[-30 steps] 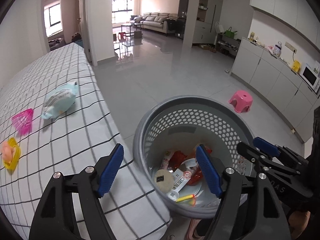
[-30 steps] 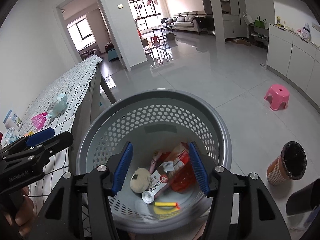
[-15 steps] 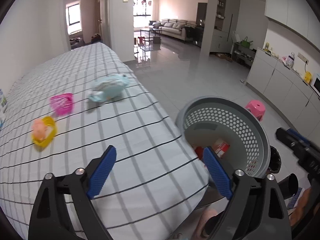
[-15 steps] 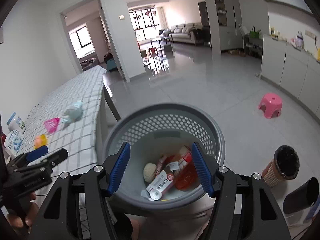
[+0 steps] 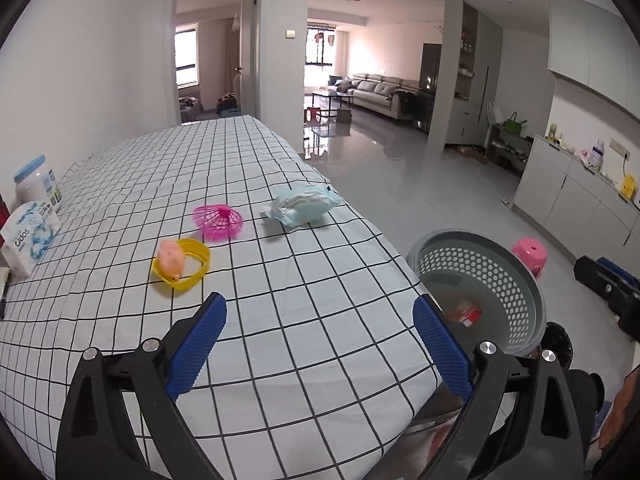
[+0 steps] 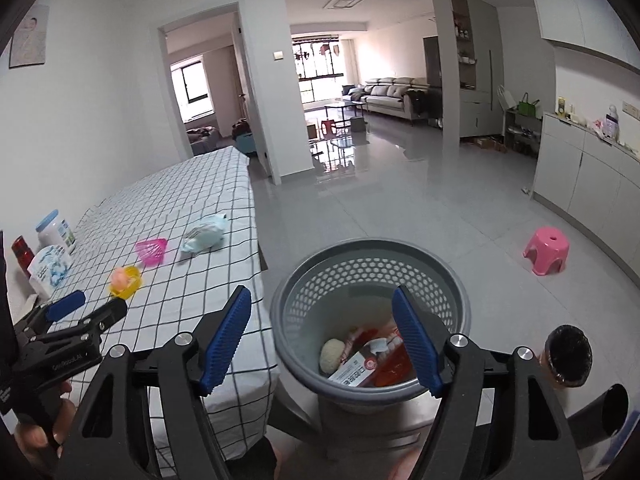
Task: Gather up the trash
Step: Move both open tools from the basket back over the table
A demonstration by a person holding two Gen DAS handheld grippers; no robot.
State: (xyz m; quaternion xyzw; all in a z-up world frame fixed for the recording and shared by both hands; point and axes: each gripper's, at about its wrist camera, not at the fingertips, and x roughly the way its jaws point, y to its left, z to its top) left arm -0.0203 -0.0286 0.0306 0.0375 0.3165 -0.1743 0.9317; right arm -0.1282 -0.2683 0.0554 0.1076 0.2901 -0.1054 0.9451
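The left gripper (image 5: pixel 320 344) hangs over the near end of the table (image 5: pixel 304 360) with its blue pads spread wide and nothing between them. Just ahead of its left finger sits a yellow ring (image 5: pixel 182 269) with a small pink lump (image 5: pixel 171 259) resting on it. Further ahead and slightly right lies a pink mesh piece (image 5: pixel 218 220), and beyond that, toward the table's right edge, a pale blue packet (image 5: pixel 302 209). Far to its left, by the wall, stand a white pouch (image 5: pixel 29 237) and a blue-lidded jar (image 5: pixel 36 182). To its right, off the table's edge, is the grey basket (image 5: pixel 516 280).

The right gripper (image 6: pixel 326 344) is also wide, holding nothing, and it hovers above the basket (image 6: pixel 372 258); its right finger lies over the basket's opening, its left finger over the table edge. Below and between the fingers, the basket holds a round beige ball (image 6: pixel 333 354), a white tube (image 6: pixel 358 368) and red wrappers (image 6: pixel 394 370). To its left the other gripper (image 6: pixel 86 310) shows over the table (image 6: pixel 188 208). To its right on the floor stand a dark-lined bin (image 6: pixel 568 356) and, further off, a pink stool (image 6: pixel 547 251).
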